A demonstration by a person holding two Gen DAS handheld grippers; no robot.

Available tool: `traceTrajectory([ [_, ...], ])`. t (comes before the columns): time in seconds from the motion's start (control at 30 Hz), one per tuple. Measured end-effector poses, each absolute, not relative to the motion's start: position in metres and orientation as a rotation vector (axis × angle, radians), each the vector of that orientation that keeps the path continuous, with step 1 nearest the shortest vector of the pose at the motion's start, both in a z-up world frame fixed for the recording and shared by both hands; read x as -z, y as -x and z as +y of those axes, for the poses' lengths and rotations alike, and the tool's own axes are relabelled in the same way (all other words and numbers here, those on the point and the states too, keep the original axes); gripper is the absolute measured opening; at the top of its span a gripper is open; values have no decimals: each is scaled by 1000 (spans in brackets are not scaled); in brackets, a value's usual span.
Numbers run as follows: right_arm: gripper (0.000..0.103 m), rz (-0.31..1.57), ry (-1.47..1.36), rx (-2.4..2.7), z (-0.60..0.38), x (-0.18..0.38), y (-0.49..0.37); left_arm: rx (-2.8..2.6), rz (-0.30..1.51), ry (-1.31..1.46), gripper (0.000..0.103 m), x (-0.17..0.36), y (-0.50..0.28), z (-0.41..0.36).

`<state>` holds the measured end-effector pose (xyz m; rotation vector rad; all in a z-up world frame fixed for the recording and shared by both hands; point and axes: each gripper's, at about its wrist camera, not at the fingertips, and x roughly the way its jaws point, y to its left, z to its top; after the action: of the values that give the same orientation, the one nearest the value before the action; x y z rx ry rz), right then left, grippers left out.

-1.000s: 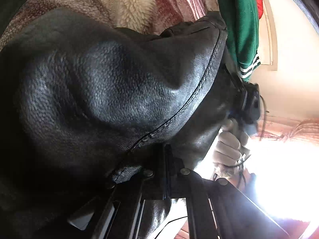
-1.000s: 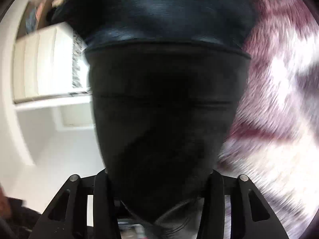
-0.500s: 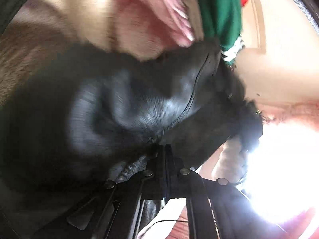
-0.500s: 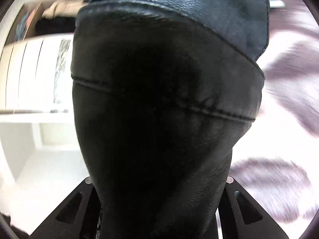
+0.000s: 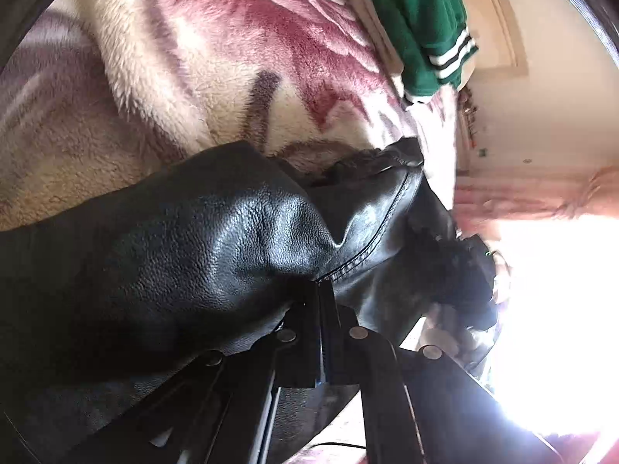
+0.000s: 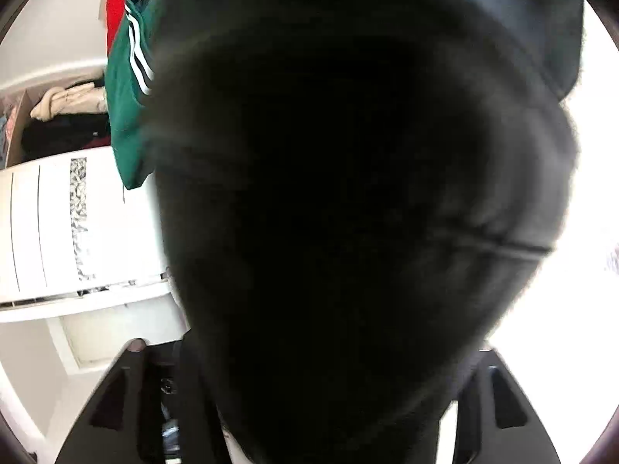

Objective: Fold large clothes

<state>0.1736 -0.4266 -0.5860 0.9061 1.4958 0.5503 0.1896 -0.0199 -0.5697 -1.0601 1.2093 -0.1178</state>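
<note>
Your left gripper (image 5: 323, 290) has its jaws pressed together on a stitched seam edge of the black leather jacket (image 5: 216, 255), so the leather is pinched right at the fingertips. From that pinch the jacket bulges out to the left and lower left, and a seamed edge runs up and right toward a crumpled dark end near the fleece. Its long axis, as the left wrist view shows it, runs roughly from lower left to upper right. The jacket hangs over a plush blanket (image 5: 216, 62) patterned in cream and maroon.

Your right gripper (image 6: 309, 406) has its jaws opening, with the same black jacket filling the space between its two fingers (image 6: 127, 394); you cannot tell from this view whether the pads press on it. The leather blocks most of the right wrist view, with one seam line crossing at the right.

Beyond it, a green garment (image 6: 123, 116) with white stripes hangs at the upper left, and red cloth (image 6: 116, 0) lies above it. A cardboard box (image 6: 15, 131) at the far left holds a beige garment (image 6: 65, 102) on dark clothes. Below stands a white cabinet (image 6: 42, 228). No writing is readable.
</note>
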Motion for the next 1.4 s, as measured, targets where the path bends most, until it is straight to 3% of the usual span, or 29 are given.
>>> traceTrajectory([
  [0.17,64,1458,-894,-618,-435,593,-180,78,1219,1094,4,598,-193,-13],
  [0.2,58,1448,-883,-615,-436,592,-179,81,1216,1091,4,602,-193,-13],
  [0.23,33,1437,-880,-628,-435,590,-179,83,1214,1086,4,603,-192,-12],
  [0.33,23,1406,-901,-632,-438,579,-176,95,1200,1094,4,606,-194,-12],
  [0.7,21,1316,-470,-929,-391,447,-93,78,1180,1156,3,587,-154,6],
  [0.93,21,1194,-135,-924,-365,416,-38,-121,994,1224,3,525,-30,56],
  [1.1,21,1076,195,-893,-332,419,21,-289,857,1329,3,514,64,99],
  [1.27,22,962,610,-855,-284,468,109,-362,765,1402,3,520,114,128],
  [1.4,32,821,947,-705,-272,518,163,-371,742,1422,3,516,128,139],
])
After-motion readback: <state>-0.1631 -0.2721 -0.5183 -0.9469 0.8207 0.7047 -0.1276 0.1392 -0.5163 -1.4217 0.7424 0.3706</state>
